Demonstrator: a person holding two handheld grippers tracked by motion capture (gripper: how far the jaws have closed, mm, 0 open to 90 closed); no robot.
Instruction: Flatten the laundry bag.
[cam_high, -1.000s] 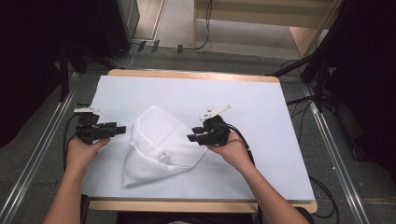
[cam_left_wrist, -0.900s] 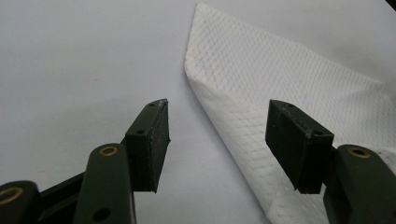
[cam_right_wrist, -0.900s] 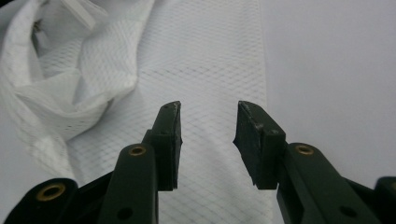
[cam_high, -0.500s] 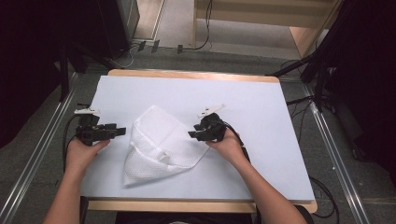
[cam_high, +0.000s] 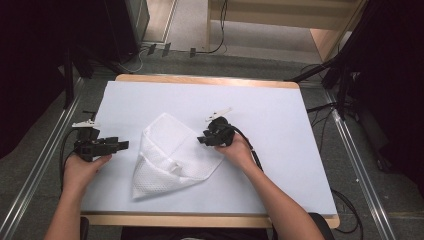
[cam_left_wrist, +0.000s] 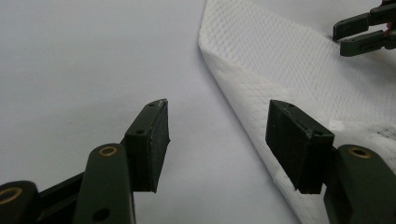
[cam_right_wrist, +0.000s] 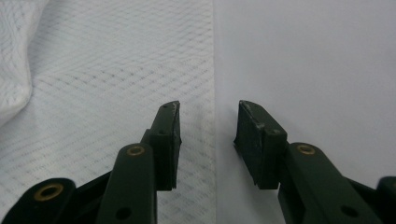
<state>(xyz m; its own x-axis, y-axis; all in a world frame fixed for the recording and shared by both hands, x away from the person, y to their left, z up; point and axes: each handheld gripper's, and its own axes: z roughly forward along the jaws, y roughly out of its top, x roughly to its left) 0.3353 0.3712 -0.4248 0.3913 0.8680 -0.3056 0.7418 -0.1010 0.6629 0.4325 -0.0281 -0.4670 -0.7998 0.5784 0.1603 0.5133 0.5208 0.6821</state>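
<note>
The right gripper (cam_high: 204, 139) stands about half open and holds nothing: in the right gripper view its jaws straddle the straight right edge of the white mesh cloth (cam_right_wrist: 116, 70), one pad over the cloth and the other over the bare white sheet, with a clear gap between them. Whether the pads touch the cloth cannot be told. In the high view this gripper sits at the right side of the cloth, just at its upper right edge, the hand (cam_high: 235, 150) behind it resting low over the bench. The left gripper (cam_high: 121, 145) is wide open and empty; it lies just left of the cloth, apart from it, pointing toward the cloth's left edge. In the left gripper view the folded edge of the mesh cloth (cam_left_wrist: 289, 70) runs diagonally ahead of the right-hand jaw, and the right gripper (cam_left_wrist: 362, 35) shows at the far side of the cloth. The cloth lies between the two grippers, folded into a rough triangle with its point toward the person and a small white tag near its middle. It rests on a white sheet (cam_high: 280, 115) covering the wooden bench (cam_high: 200, 79). Nothing stands between either gripper and the cloth.
</note>
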